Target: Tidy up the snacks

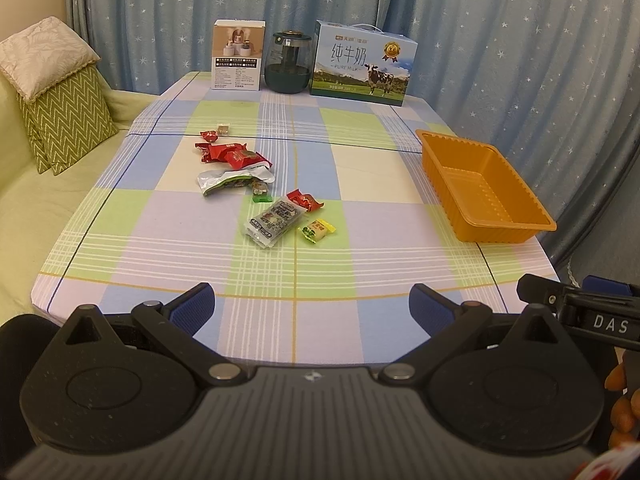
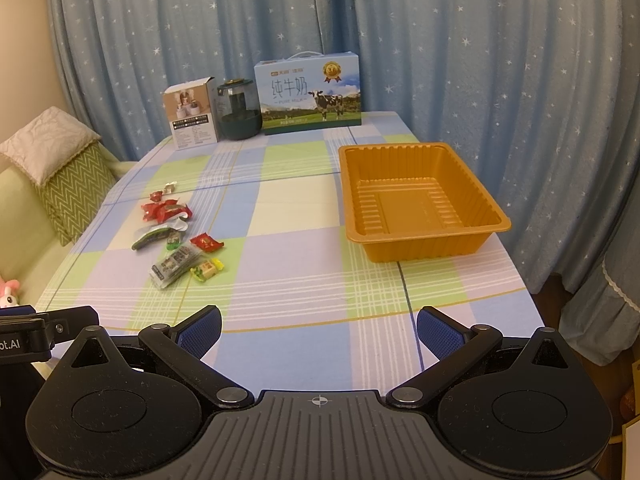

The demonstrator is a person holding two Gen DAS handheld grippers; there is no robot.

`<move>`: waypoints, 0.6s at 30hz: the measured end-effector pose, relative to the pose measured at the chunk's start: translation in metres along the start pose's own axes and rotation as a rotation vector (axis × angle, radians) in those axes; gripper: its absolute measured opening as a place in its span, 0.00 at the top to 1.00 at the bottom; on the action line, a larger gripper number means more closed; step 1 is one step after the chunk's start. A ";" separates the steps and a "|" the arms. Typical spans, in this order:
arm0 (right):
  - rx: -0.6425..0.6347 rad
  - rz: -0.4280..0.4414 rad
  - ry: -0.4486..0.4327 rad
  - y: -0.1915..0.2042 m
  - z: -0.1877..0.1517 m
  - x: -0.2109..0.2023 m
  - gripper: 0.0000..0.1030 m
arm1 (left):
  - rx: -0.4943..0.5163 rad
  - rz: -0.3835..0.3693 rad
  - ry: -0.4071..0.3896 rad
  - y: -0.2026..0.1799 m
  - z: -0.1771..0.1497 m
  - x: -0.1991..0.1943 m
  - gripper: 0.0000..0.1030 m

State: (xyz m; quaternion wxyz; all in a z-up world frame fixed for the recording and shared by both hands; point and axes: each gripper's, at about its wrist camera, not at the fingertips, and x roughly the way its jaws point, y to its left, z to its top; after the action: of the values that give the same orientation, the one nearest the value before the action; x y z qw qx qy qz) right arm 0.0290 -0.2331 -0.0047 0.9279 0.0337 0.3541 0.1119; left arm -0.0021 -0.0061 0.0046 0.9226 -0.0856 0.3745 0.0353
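Both the left gripper (image 1: 312, 310) and right gripper (image 2: 319, 330) gape wide, empty, above the table (image 2: 300, 208).

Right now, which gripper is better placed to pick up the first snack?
Left. The snacks lie ahead of the left gripper, while the right gripper sits nearer the empty orange tray. Both are open.

"PURE MILK" on milk carton (image 1: 362, 63)

Both grippers' jaws wide apart.
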 end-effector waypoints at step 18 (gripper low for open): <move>-0.017 0.029 0.014 0.012 -0.003 0.044 0.00 | -0.004 0.019 0.025 0.032 0.010 0.043 0.00</move>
State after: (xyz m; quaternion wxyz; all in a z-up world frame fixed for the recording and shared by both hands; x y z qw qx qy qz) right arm 0.0564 -0.2109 -0.0337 0.9239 0.0301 0.3592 0.1285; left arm 0.0315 0.0272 -0.0222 0.9173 -0.0844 0.3867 0.0436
